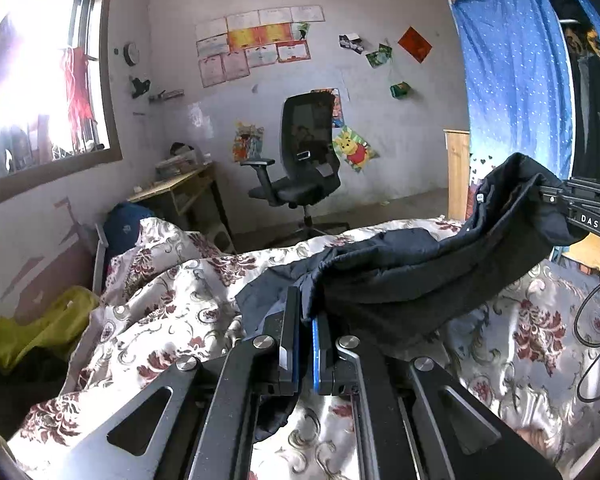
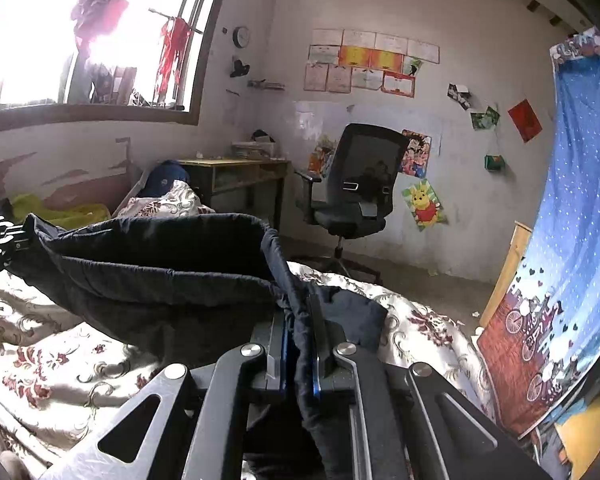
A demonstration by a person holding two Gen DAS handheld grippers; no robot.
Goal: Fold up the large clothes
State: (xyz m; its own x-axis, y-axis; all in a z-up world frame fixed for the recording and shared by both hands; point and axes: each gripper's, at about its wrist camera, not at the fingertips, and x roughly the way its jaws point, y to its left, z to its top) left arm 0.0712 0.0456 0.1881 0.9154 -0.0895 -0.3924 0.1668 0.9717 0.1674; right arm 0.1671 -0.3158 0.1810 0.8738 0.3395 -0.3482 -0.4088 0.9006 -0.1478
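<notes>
We hold the dark padded garment [image 1: 420, 276] slung above the floral bedspread [image 1: 172, 312], left gripper [image 1: 305, 320] and right gripper [image 2: 300, 320] each clamped on one end, its long axis running between them.

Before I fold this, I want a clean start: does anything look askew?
Yes. The dark garment sags unevenly between the left gripper and right gripper, bunched at both grips, one end trailing on the rumpled floral bedspread.
</notes>
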